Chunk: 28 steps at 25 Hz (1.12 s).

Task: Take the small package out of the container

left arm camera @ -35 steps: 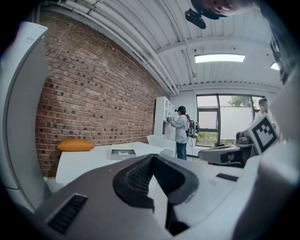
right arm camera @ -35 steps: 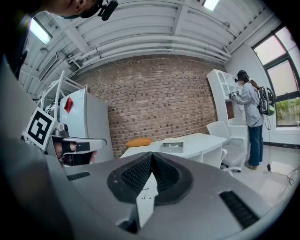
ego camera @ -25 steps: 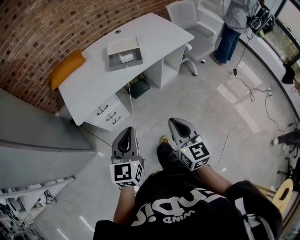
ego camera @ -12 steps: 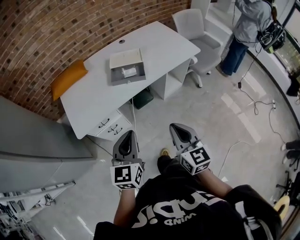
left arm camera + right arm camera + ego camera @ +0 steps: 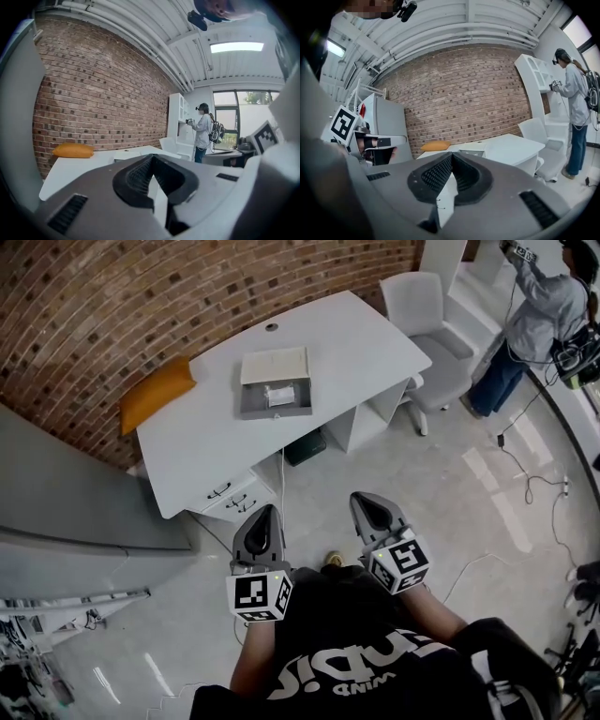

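Small package (image 5: 278, 395) in container (image 5: 296, 402) (head view only) | left tongs (image 5: 268, 512), right tongs (image 5: 362, 499) closed

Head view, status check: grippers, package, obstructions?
Shut and empty: left gripper, right gripper, short of desk. Open container there holds small package. Nothing in the way.

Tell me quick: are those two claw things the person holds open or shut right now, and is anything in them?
Left gripper: closed, jaws together, holding nothing.
Right gripper: closed, jaws together, holding nothing.
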Each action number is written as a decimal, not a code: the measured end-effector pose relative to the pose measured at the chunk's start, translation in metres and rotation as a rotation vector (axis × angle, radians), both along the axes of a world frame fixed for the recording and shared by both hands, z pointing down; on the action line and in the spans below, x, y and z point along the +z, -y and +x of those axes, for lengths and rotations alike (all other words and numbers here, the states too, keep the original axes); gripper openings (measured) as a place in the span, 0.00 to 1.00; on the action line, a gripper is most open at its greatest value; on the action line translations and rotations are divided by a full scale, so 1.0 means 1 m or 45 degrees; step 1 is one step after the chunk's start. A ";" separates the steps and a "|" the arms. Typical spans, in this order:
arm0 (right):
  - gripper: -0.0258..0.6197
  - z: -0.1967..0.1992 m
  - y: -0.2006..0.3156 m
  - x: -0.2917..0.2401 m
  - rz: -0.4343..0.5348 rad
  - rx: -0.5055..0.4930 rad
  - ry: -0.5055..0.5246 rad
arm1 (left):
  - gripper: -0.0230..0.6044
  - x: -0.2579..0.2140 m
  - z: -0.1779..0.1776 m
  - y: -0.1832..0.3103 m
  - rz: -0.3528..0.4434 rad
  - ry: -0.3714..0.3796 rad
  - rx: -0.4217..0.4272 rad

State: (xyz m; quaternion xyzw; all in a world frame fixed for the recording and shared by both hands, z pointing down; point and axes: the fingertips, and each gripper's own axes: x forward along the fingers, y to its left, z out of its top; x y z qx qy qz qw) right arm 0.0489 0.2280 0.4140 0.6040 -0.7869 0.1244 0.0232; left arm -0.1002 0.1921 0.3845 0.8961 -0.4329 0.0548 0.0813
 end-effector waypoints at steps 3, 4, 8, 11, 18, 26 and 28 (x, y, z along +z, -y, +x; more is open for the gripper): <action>0.04 -0.001 0.008 0.000 0.007 -0.023 0.000 | 0.04 0.001 -0.001 0.005 -0.005 0.000 -0.025; 0.04 -0.002 0.012 0.000 0.010 -0.030 -0.003 | 0.04 0.002 -0.002 0.008 -0.007 0.001 -0.031; 0.04 -0.003 0.026 0.000 0.019 -0.048 -0.015 | 0.04 0.007 -0.003 0.022 -0.010 0.000 -0.056; 0.04 0.002 0.039 0.002 0.020 -0.046 -0.024 | 0.04 0.009 0.001 0.036 -0.004 -0.009 -0.060; 0.04 0.009 0.086 0.003 0.023 -0.045 -0.044 | 0.04 0.010 0.006 0.083 0.008 -0.029 -0.054; 0.04 0.016 0.153 -0.001 0.020 -0.050 -0.057 | 0.04 0.010 0.013 0.155 0.002 -0.037 -0.058; 0.04 0.020 0.169 0.001 0.014 -0.054 -0.059 | 0.04 0.012 0.017 0.172 -0.003 -0.037 -0.056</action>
